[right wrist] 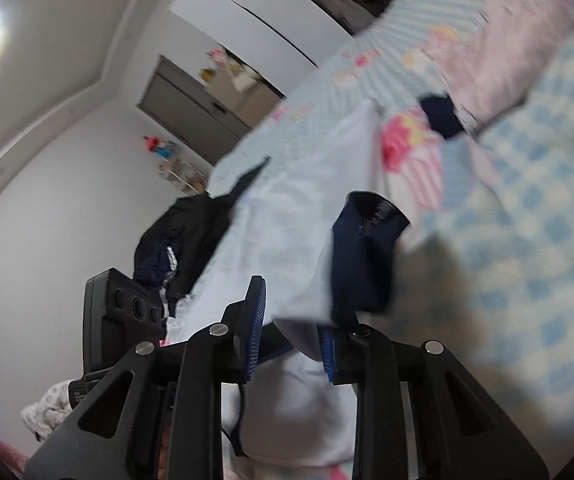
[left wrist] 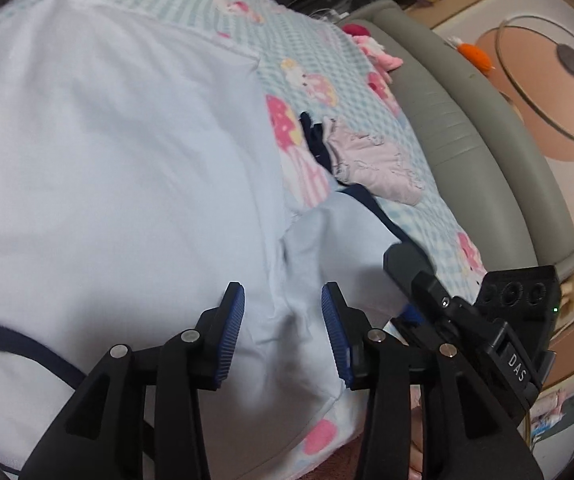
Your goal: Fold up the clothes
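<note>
1. A pale blue shirt point(left wrist: 107, 168) with navy trim lies spread on the bed point(left wrist: 327, 60), which carries a checked, cartoon-print cover. The shirt is the landmark for what follows.
2. The left hand-held gripper point(left wrist: 283, 336) hovers over the shirt's near edge with its jaws apart and nothing between them. The cloth lies straight ahead of and under its fingers, and the body's long axis seems to run away from it, up the bed.
3. The right hand-held gripper point(right wrist: 291, 332) sits at the shirt's right side. The sleeve point(right wrist: 327, 276), with its navy cuff point(right wrist: 367, 256), is raised and drapes over its right finger. The jaws look parted, but blur and cloth hide whether it pinches the sleeve; I cannot tell.
4. The right hand-held gripper is nearer the sleeve, and the left is nearer the body and the navy-edged collar point(left wrist: 27, 348).
5. Right of the shirt lie a small pink garment point(left wrist: 375, 164) and a navy piece point(left wrist: 315, 136); at its far end a dark jacket point(right wrist: 183, 240) is bunched. None lies on the shirt.
6. Judged from this, the sleeve could be on its way inward across the body; how far the folding stands is unclear.
</note>
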